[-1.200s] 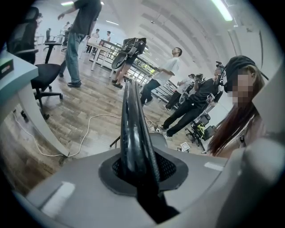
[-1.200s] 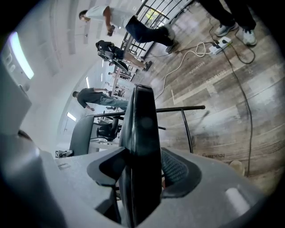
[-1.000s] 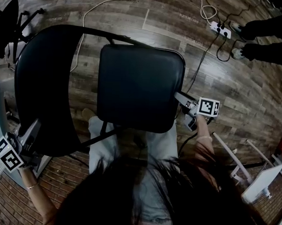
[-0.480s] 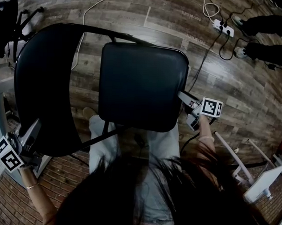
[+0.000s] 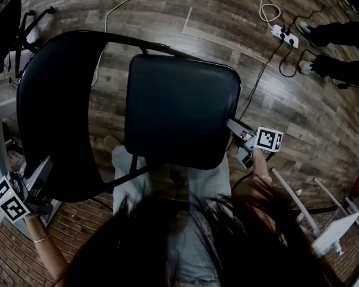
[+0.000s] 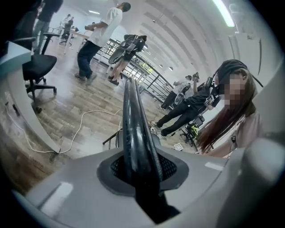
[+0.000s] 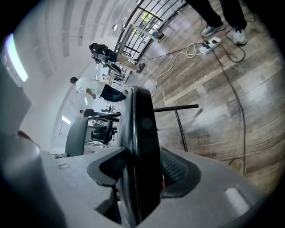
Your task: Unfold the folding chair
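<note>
As it stands on the plank floor [image 5: 305, 121] before the person [image 5: 186, 253], chair [image 5: 169, 98]: thin dark tube frame, broad curved glossy backrest [image 5: 53, 110], flat rounded-square seat [image 5: 186, 119]. Judged rigid, moderately heavy, smooth rims liable to slip; take hold at panel edges. Left gripper [image 5: 46, 163] pinches backrest rim, jaws just eased slightly wider, rim between them. Right gripper [image 5: 232, 124] clamps on seat edge, one jaw each side.

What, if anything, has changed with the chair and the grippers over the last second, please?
Nothing has visibly moved. The left gripper still clamps the backrest at its edge, and the right gripper still clamps the seat at its edge, as before.
</note>
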Demonstrator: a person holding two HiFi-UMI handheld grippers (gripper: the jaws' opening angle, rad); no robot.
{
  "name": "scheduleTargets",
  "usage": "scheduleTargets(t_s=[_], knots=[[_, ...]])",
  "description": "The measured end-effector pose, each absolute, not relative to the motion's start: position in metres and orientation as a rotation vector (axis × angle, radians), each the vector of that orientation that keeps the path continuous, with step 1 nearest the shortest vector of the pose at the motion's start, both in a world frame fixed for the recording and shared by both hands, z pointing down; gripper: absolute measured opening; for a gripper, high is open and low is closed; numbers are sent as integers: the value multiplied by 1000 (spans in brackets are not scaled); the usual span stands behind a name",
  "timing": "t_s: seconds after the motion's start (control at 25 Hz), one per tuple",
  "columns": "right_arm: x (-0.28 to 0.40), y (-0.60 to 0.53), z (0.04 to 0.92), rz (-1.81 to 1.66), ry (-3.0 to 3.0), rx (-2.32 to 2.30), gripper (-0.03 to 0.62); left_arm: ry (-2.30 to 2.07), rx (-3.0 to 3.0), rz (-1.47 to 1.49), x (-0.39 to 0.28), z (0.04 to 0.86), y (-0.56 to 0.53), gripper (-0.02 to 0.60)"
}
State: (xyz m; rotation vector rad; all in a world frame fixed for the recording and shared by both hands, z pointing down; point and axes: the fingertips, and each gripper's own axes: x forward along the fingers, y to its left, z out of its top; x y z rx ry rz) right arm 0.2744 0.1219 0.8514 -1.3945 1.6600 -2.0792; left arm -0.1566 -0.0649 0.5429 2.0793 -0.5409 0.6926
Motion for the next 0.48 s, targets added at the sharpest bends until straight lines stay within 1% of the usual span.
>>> scheduleTargets(t_s=[0.48], knots=[[282, 126, 861, -2064, 1663, -1410, 235, -535, 2077, 701, -143, 543, -56, 78]])
